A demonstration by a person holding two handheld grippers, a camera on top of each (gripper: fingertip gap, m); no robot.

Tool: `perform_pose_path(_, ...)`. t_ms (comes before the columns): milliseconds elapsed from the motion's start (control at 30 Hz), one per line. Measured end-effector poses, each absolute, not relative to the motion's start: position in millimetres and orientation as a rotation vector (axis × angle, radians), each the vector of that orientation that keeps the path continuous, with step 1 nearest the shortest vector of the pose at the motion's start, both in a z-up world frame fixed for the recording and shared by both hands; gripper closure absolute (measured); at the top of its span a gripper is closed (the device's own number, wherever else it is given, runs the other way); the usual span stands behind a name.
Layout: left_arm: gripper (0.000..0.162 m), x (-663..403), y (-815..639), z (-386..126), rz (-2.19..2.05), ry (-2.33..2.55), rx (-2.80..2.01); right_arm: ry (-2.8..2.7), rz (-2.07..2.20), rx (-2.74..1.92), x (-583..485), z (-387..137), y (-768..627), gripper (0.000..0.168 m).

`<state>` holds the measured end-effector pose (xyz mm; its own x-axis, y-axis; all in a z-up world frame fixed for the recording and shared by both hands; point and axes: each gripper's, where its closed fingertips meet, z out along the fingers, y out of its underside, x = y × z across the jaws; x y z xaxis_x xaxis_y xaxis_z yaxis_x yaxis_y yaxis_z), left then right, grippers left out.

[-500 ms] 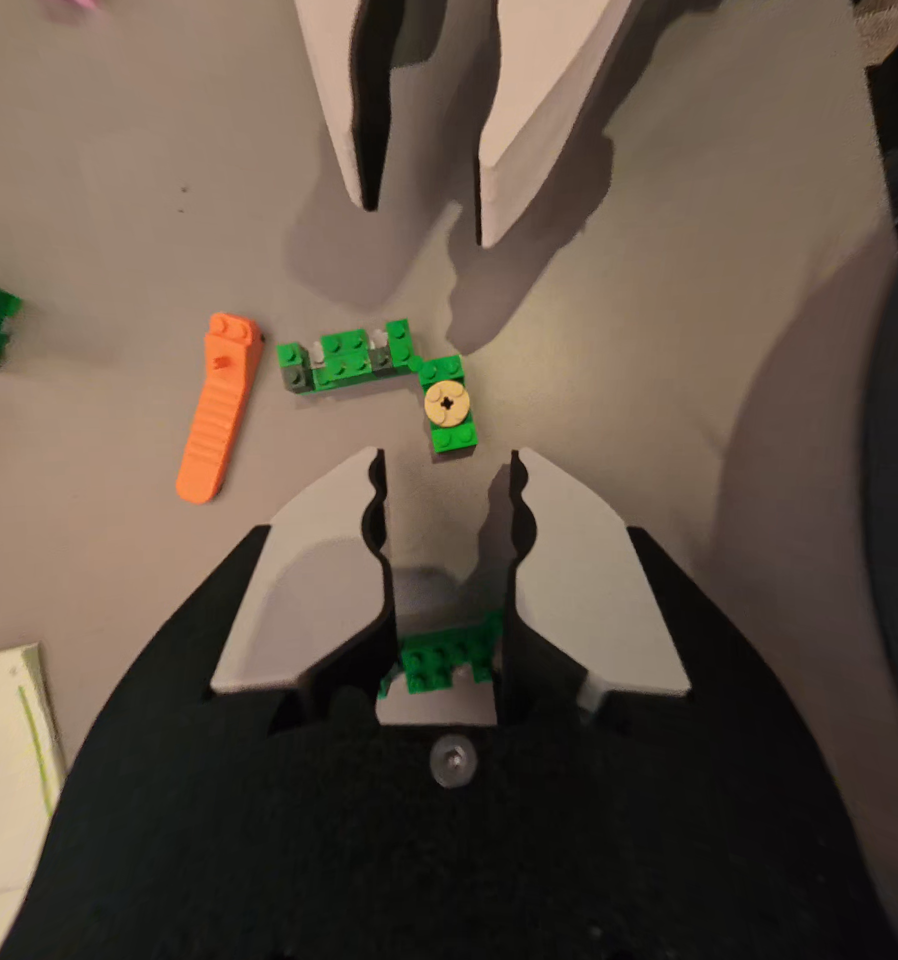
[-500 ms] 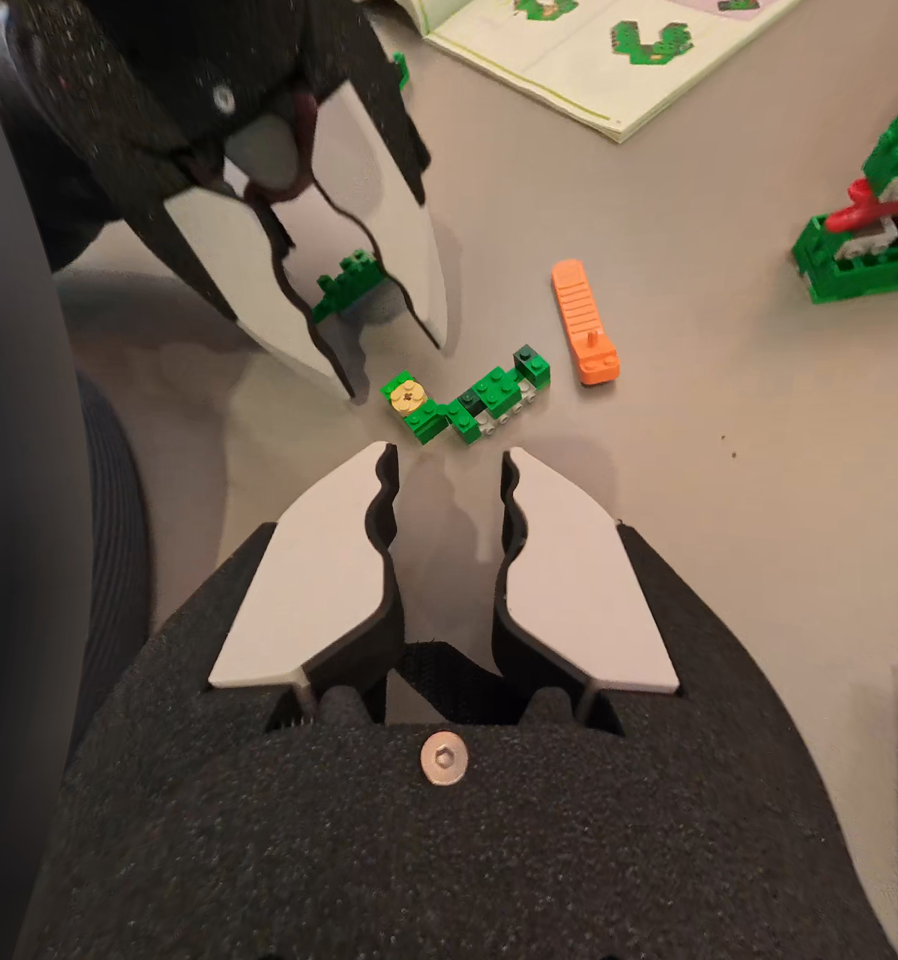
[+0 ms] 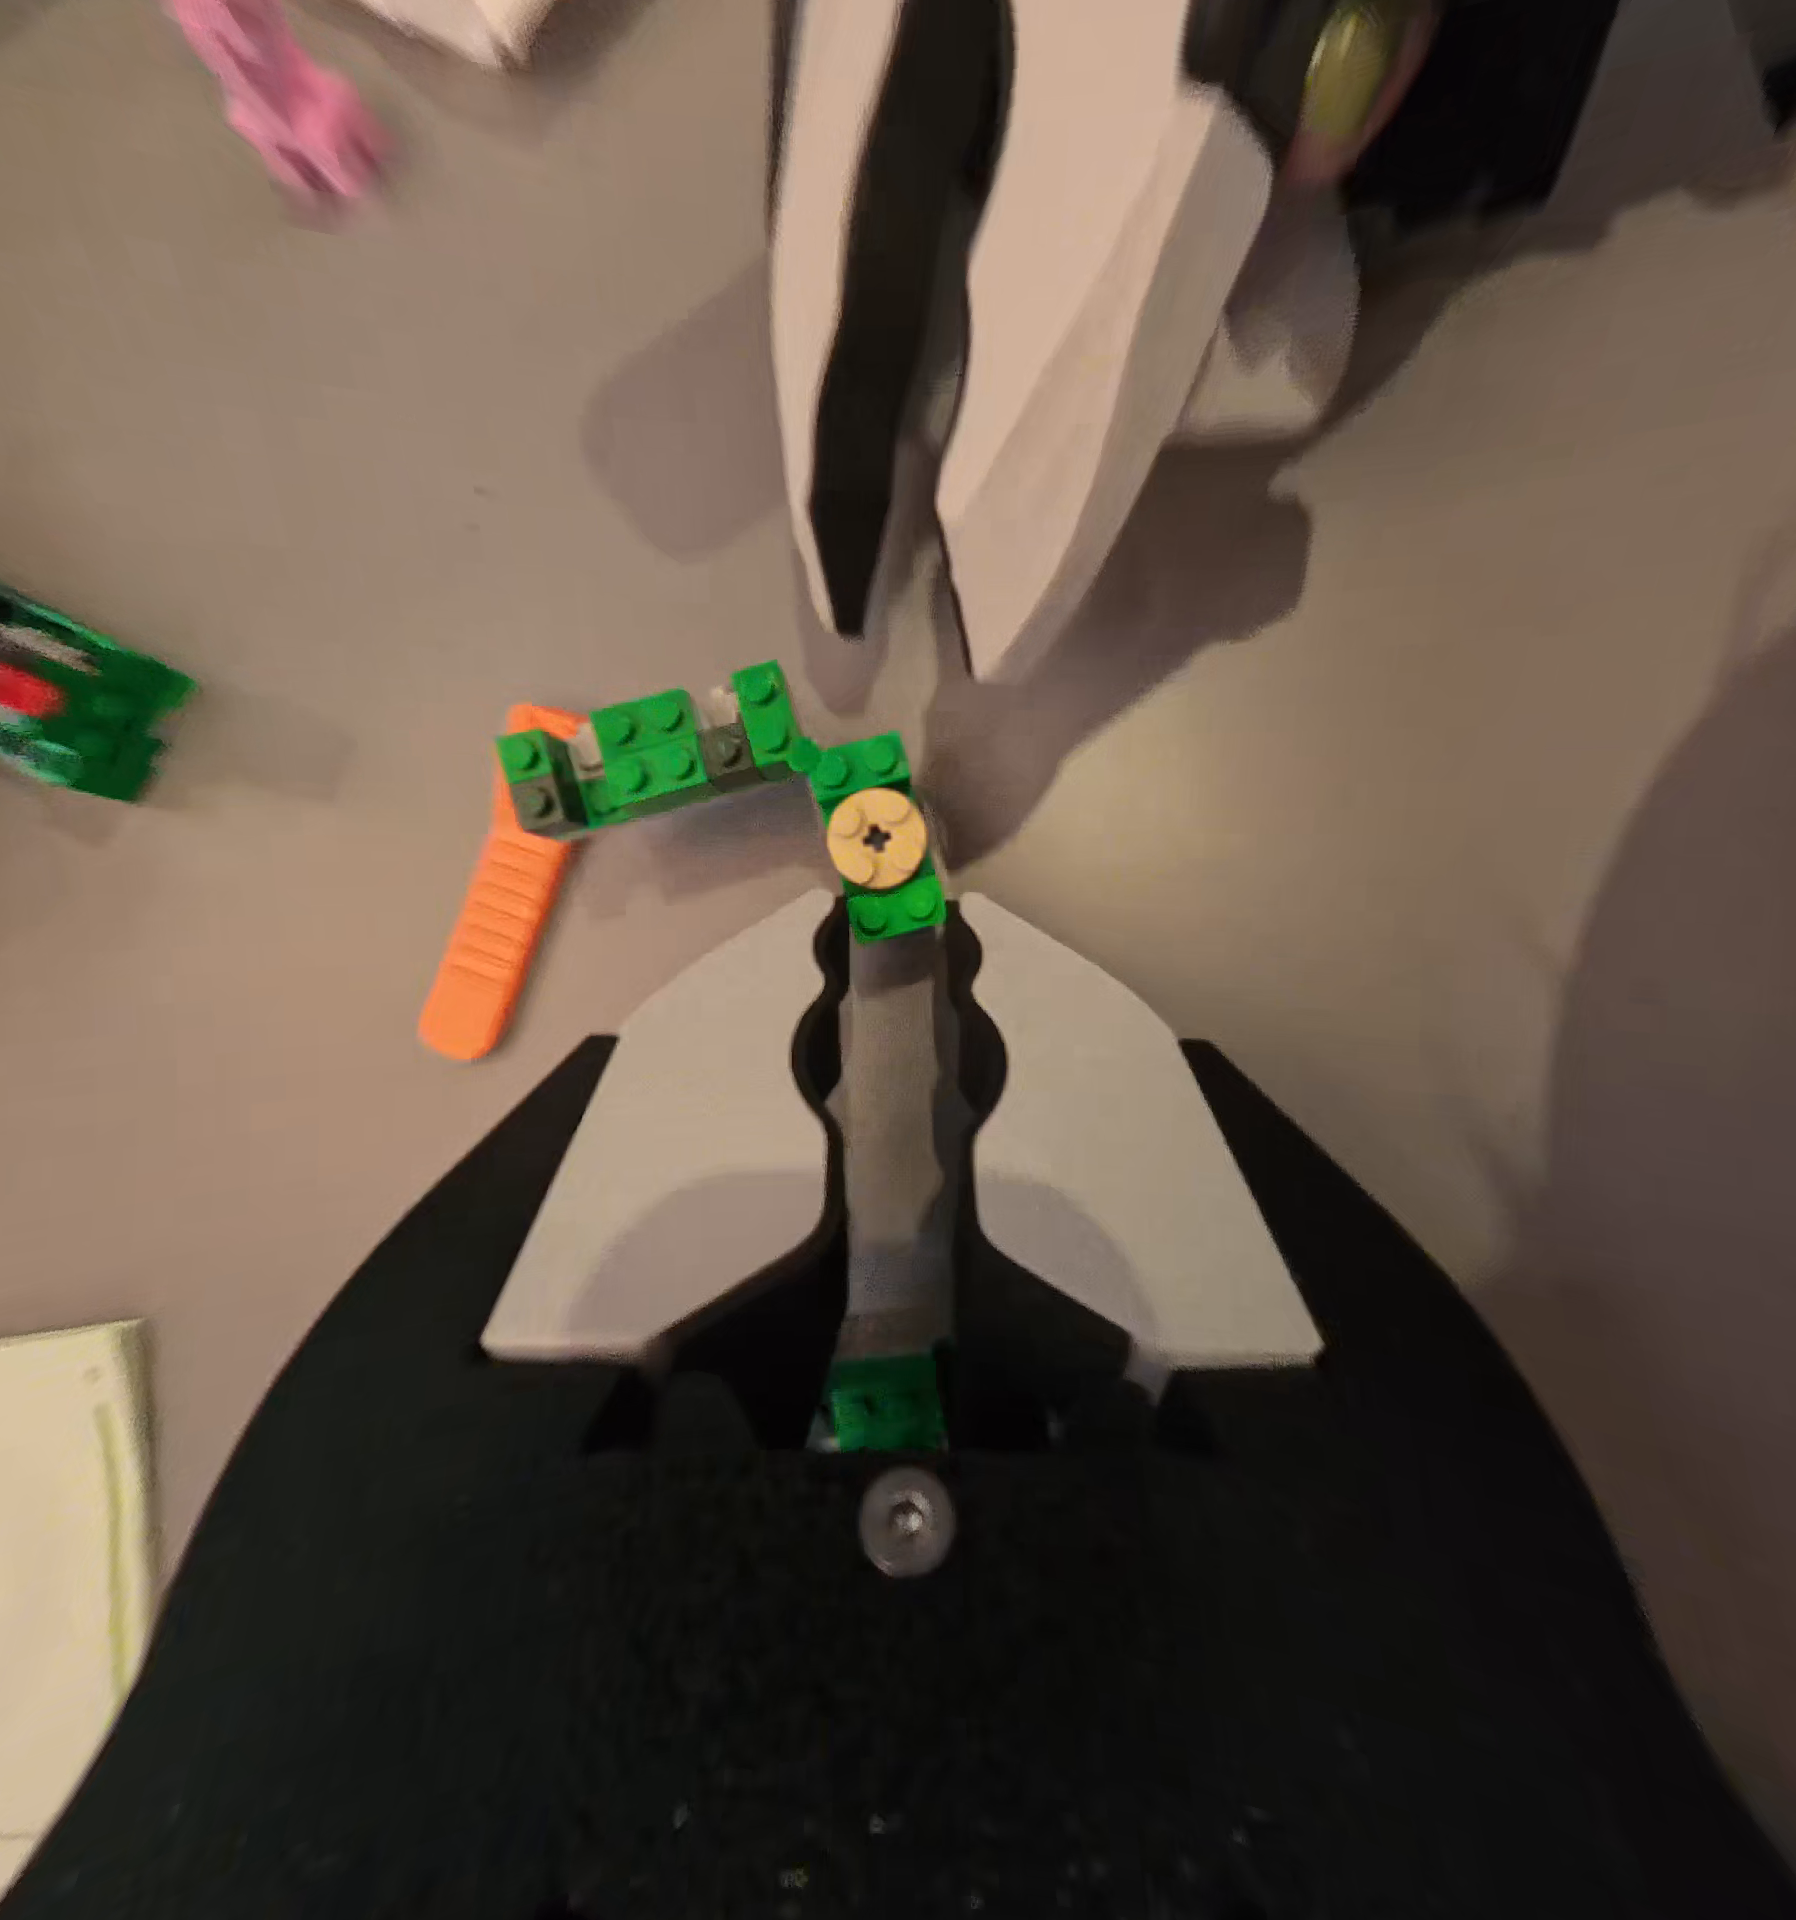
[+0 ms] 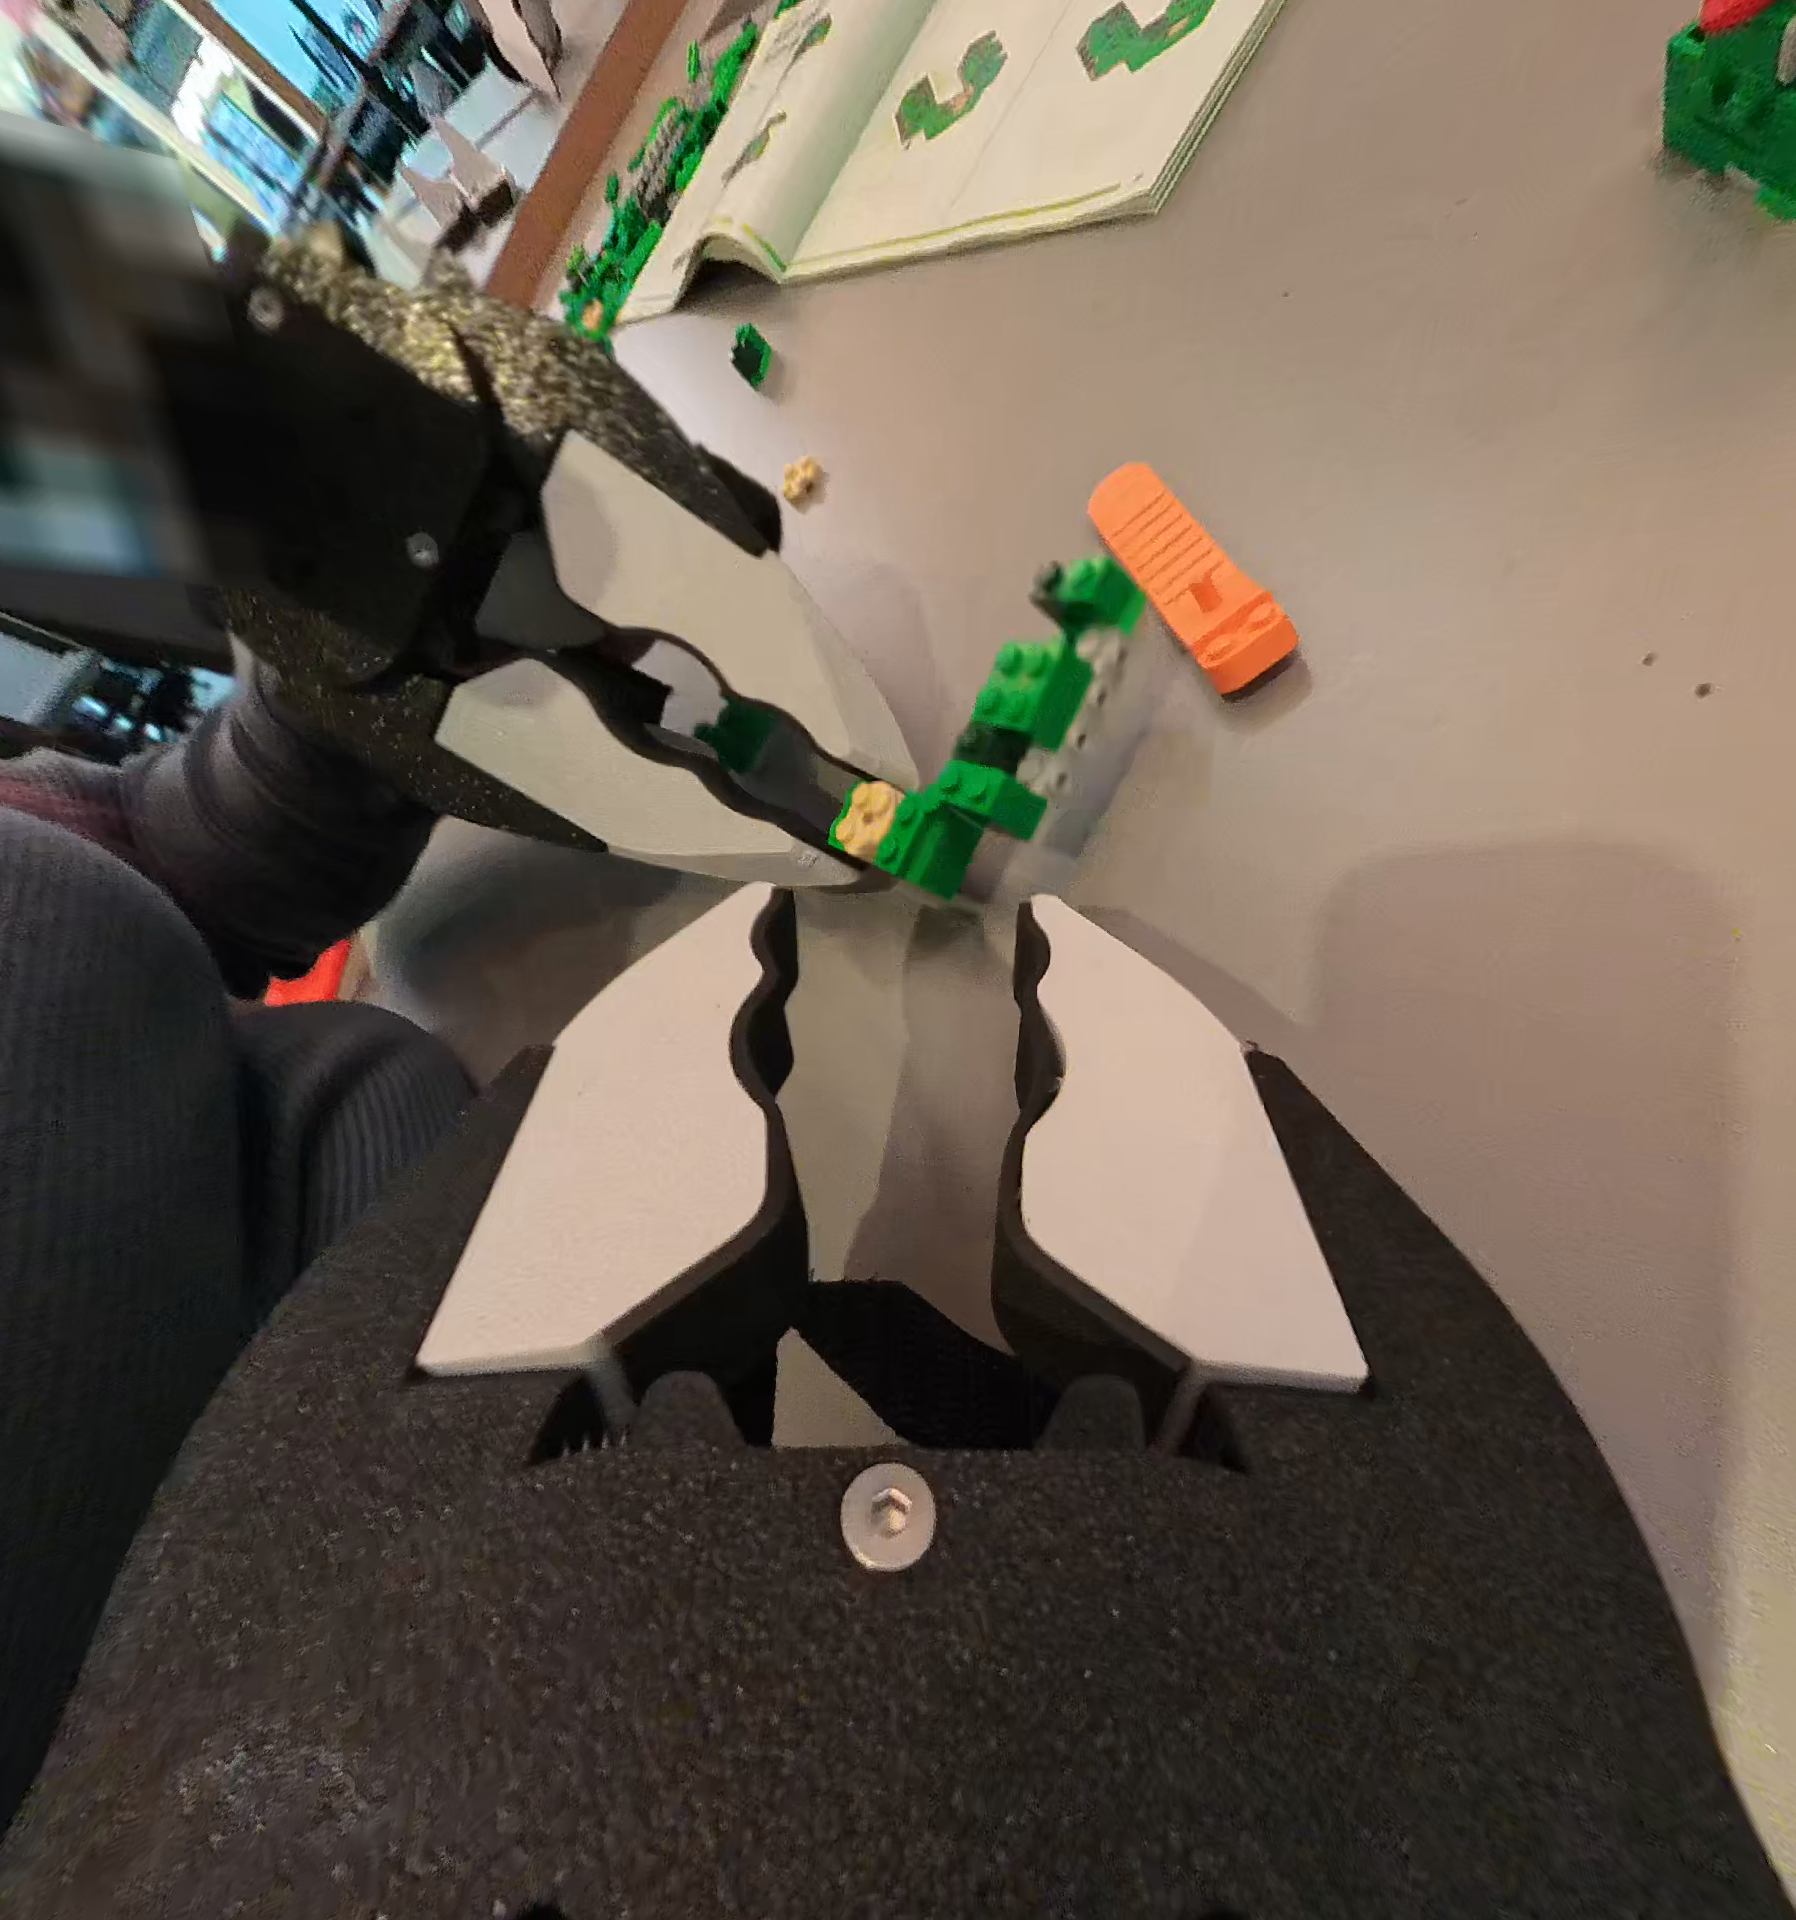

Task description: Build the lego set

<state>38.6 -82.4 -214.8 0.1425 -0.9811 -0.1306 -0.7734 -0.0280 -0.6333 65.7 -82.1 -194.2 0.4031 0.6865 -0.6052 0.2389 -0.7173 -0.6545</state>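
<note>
- The green L-shaped lego assembly (image 3: 759, 764), topped by 1 tan round plate (image 3: 876, 837), is pinched at its near end by the left gripper (image 3: 894, 914).
- The right gripper (image 4: 904, 909) is held just beside it, jaws spread around nothing.
- The orange brick separator (image 3: 499, 914) is seen beside the assembly on the grey table (image 3: 1393, 831).

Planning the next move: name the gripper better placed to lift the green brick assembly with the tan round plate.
Left. The left gripper clamps the green brick assembly; the right gripper hangs open, short of it.
</note>
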Motion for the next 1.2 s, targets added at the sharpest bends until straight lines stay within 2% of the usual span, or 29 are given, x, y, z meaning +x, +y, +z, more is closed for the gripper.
perform_pose_path(33, 0.145, 40, -78, -205, -0.452, 1.629, -1.790, -0.766, 1.294, -2.183, 62, -192, -81, 0.128)
perform_pose_path(167, 0.145, 40, -69, -176, -0.316, 1.542, -1.574, -0.675, 1.469, -2.068, 44, -169, -76, 0.129)
perform_pose_path(300, 0.146, 37, -69, -167, -0.194, 1.555, -1.464, -0.657, 1.554, -1.975, 34, -154, -74, 0.137)
perform_pose_path(433, 0.146, 35, -69, -165, -0.142, 1.563, -1.435, -0.685, 1.516, -1.953, 31, -152, -72, 0.144)
perform_pose_path(600, 0.145, 34, -65, -160, -0.085, 1.545, -1.411, -0.680, 1.502, -1.942, 29, -150, -69, 0.135)
perform_pose_path(800, 0.145, 33, -61, -152, -0.024, 1.523, -1.377, -0.674, 1.462, -1.892, 28, -145, -65, 0.147)
perform_pose_path(1000, 0.145, 33, -61, -151, -0.017, 1.517, -1.360, -0.663, 1.455, -1.835, 28, -139, -63, 0.142)
perform_pose_path(1067, 0.145, 32, -61, -151, -0.014, 1.517, -1.357, -0.665, 1.445, -1.830, 29, -138, -62, 0.148)
perform_pose_path(1200, 0.145, 32, -63, -151, -0.057, 1.523, -1.348, -0.697, 1.437, -1.827, 28, -139, -64, 0.148)
